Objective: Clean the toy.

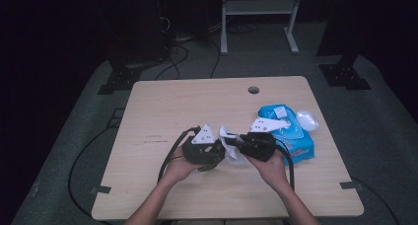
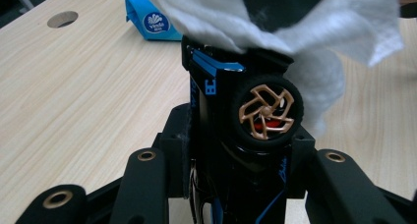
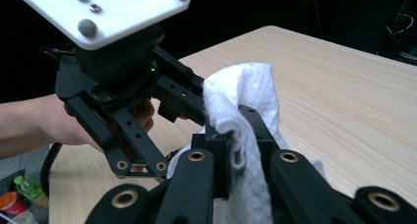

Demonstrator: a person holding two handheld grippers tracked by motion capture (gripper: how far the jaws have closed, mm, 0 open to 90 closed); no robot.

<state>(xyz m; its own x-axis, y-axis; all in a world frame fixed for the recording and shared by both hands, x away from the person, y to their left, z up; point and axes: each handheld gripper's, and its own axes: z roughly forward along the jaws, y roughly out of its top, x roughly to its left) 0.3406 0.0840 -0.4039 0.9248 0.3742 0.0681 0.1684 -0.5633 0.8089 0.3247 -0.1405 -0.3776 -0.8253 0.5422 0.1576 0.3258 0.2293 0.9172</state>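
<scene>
In the left gripper view, my left gripper (image 2: 236, 153) is shut on a black toy car (image 2: 216, 86) with blue trim. Its bronze-spoked wheel (image 2: 265, 111) faces the camera. A white tissue (image 2: 314, 42) drapes over the car's far end. My right gripper (image 3: 241, 135) is shut on that tissue (image 3: 246, 86), which folds over its jaws. In the high view, the left gripper (image 1: 219, 152) and right gripper (image 1: 235, 142) meet tip to tip above the table's middle, the tissue (image 1: 227, 136) bunched between them. The car is mostly hidden there.
A blue tissue pack (image 1: 293, 133) lies just right of the right hand, with a small crumpled clear wrapper (image 1: 307, 119) beside it. The wooden table (image 1: 162, 111) has a round cable hole (image 1: 253, 90) near its far edge. Cables trail off the front left.
</scene>
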